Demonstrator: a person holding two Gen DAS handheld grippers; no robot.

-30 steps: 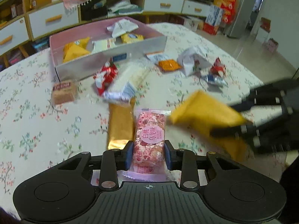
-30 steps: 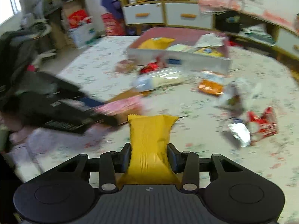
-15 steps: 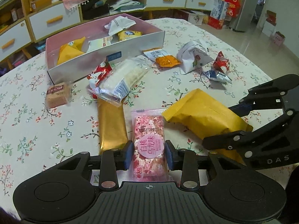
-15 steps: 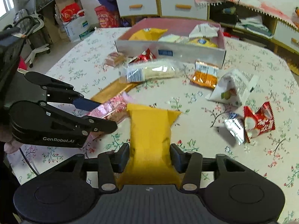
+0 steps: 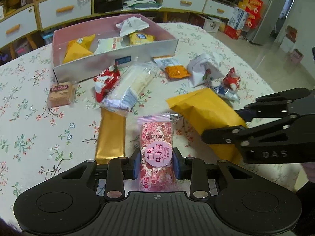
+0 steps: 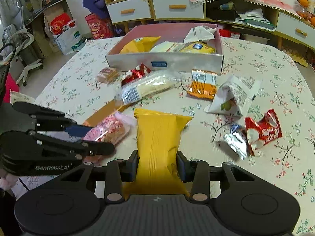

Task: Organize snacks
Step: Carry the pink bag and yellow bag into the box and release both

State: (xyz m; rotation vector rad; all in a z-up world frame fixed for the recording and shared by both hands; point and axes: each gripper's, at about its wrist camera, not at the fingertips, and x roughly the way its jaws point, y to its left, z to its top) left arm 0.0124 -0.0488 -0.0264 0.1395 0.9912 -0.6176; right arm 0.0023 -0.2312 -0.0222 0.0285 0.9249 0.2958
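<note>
**A:** How far along is the sorting?

**B:** Partway, I'd judge. The box (image 6: 165, 61) at the far side of the worktop (image 6: 275, 63) already holds a handful of packets: a yellow one on the left, a pale one in the middle, another yellow one beside it and a white one at the far right corner. Plenty lies loose in front of it: a small brown square packet (image 5: 60, 95) on the left, a red wrapper (image 5: 105, 82) and a long clear packet (image 5: 131, 87) just near the box wall, an orange packet (image 6: 202, 85), a white pouch (image 6: 234, 96), and a red-and-silver pair (image 6: 259, 133) on the right. A gold bar (image 5: 111, 137) lies flat close to the left gripper (image 5: 157, 162).

**A:** And the grippers?

**B:** Both loaded. The left gripper's jaws are clamped on a pink packet (image 5: 156, 151), a clear wrapper with a pink speckled block inside and a round pink label with printed characters. The right gripper (image 6: 158, 164) grips a yellow bag (image 6: 157, 137), plain, soft and creased, its crimped top pointing toward the box.

**A:** Where are those two?

**B:** At the near edge, side by side, pink packet left of the yellow bag, well short of the box. Whether they are off the cloth I cannot tell.
</note>
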